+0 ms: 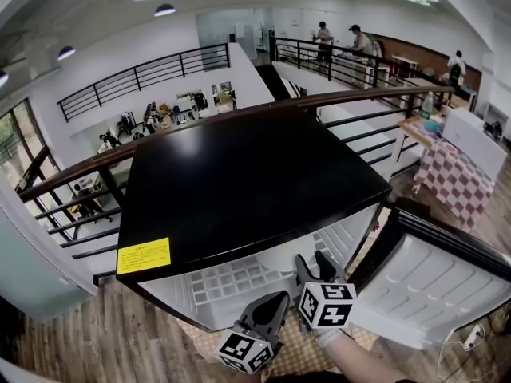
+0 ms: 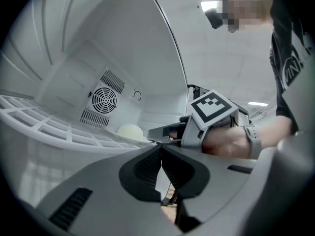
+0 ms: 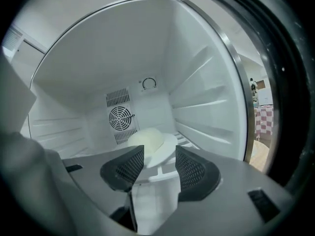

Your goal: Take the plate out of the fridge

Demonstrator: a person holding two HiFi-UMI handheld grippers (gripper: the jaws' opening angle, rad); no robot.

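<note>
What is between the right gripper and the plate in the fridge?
Only bare white shelf lies between the right gripper and the plate, seen in the right gripper view.

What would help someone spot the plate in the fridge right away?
Look inside the open black-topped fridge, at the white shelf below the round fan grille on its back wall. The plate is the white disc resting there, set apart by the pale cream dome on it.
</note>
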